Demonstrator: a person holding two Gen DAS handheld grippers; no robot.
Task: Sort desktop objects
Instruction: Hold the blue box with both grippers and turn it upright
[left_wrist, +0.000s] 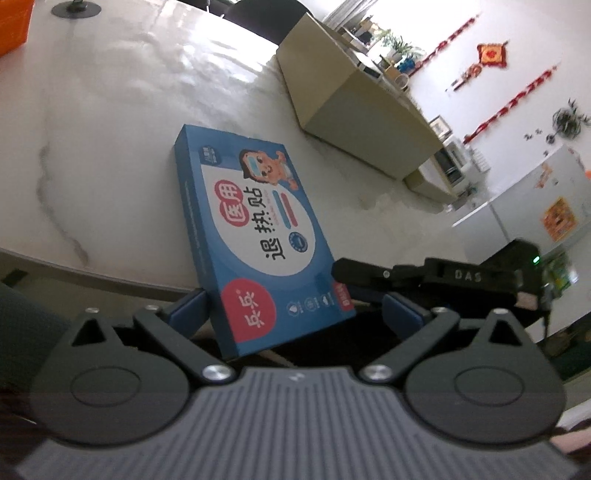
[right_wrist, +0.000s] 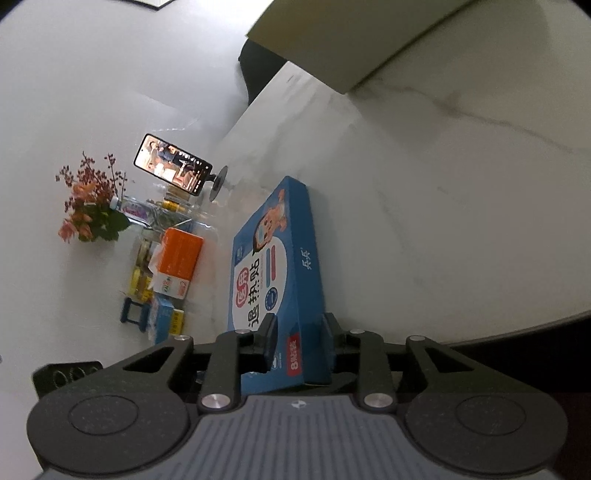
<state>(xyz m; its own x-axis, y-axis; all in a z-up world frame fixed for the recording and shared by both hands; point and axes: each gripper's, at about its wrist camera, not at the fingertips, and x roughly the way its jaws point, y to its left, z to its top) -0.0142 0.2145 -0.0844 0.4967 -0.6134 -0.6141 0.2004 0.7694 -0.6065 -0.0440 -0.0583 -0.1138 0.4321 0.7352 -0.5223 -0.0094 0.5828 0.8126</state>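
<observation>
A flat blue fever-patch box (left_wrist: 255, 229) lies on the white marble table (left_wrist: 110, 129), its near end jutting over the table's edge. My left gripper (left_wrist: 295, 310) is open, its blue-padded fingers (left_wrist: 188, 310) standing either side of that near end; the right pad is clear of the box. My right gripper (right_wrist: 299, 330) is shut on the blue box (right_wrist: 273, 258) at its near corner, one finger on the printed face and the other on the opposite side. In the left wrist view the right gripper's finger (left_wrist: 354, 269) reaches in from the right onto the box's corner.
A tan cardboard box (left_wrist: 354, 92) stands on the table beyond the blue box. A phone on a stand (right_wrist: 173, 164), a flower bunch (right_wrist: 92, 206) and a clear bin with an orange carton (right_wrist: 177, 258) sit to the left. The table's edge (right_wrist: 517, 332) runs close by.
</observation>
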